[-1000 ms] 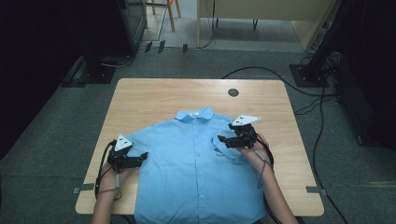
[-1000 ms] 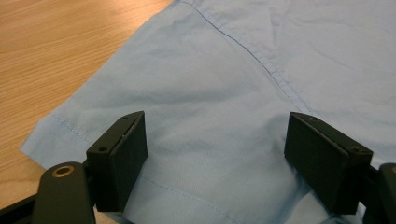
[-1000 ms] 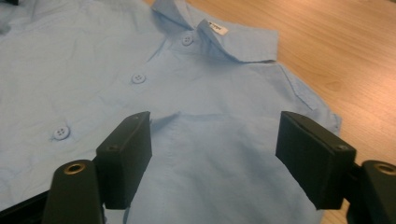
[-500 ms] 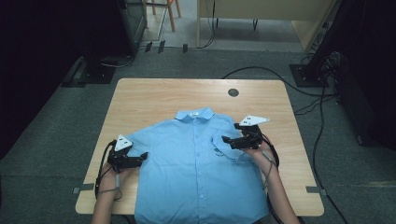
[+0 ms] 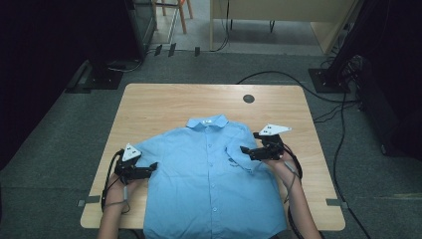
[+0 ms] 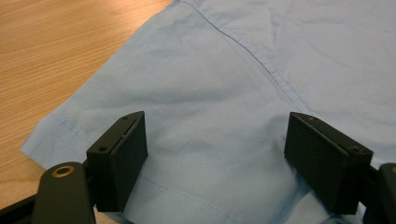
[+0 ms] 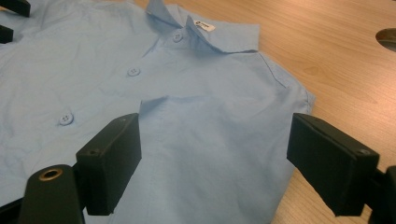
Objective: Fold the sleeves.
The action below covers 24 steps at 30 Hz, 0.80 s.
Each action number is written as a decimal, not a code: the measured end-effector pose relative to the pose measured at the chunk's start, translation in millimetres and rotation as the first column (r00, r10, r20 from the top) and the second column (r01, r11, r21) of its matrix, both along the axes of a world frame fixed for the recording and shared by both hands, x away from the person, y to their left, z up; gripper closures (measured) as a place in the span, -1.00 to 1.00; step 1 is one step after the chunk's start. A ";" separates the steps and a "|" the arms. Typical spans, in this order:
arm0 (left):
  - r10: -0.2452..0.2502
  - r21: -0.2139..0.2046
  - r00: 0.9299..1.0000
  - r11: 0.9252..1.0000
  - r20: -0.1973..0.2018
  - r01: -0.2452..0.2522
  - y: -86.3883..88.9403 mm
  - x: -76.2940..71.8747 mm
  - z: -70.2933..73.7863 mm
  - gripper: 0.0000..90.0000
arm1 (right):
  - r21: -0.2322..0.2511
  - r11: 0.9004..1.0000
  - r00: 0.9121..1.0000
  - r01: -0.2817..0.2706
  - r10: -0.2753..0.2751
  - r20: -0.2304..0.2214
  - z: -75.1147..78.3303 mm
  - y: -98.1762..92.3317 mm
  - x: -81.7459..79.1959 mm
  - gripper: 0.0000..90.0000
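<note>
- A light blue shirt (image 5: 209, 174) lay flat and buttoned on the wooden desk (image 5: 164, 107), its collar toward the far edge.
- The left gripper (image 5: 149, 169) rested at the shirt's left sleeve, jaws spread wide with the sleeve cloth lying between them, ungripped.
- The right gripper (image 5: 245, 150) sat over the right shoulder beside the chest pocket; its jaws had just been opening and stood wide, pinching nothing.
</note>
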<state>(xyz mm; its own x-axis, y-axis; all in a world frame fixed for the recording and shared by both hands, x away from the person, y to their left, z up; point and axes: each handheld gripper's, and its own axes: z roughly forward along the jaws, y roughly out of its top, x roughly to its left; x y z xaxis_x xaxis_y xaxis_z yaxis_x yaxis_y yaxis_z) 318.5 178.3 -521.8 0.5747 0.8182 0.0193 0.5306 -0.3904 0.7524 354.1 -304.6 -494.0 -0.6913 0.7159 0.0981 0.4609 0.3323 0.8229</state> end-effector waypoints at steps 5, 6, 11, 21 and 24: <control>0.000 0.000 1.000 1.000 0.000 0.000 0.0 0.0 0.0 -0.53 | -0.006 1.000 1.000 -0.003 0.003 -0.008 -1.1 -0.5 -0.1 -0.70; 0.000 0.000 1.000 1.000 0.000 0.000 0.0 0.0 0.0 -0.53 | -0.027 1.000 1.000 -0.002 0.002 -0.005 -2.1 -0.7 -0.4 -0.70; 0.000 0.000 1.000 1.000 0.000 0.000 0.0 0.0 0.0 -0.53 | -0.032 0.999 1.000 -0.018 0.017 -0.017 -2.7 -2.9 -0.6 -0.78; 0.000 0.000 1.000 1.000 0.000 0.000 0.0 0.0 0.0 -0.53 | -0.013 1.000 0.999 -0.006 0.005 -0.037 -2.6 -6.6 -0.8 -0.81; 0.000 0.000 1.000 1.000 0.000 0.000 -0.1 0.0 0.0 -0.53 | 0.018 1.000 0.998 -0.019 0.020 -0.056 -0.9 -10.2 -1.3 -0.85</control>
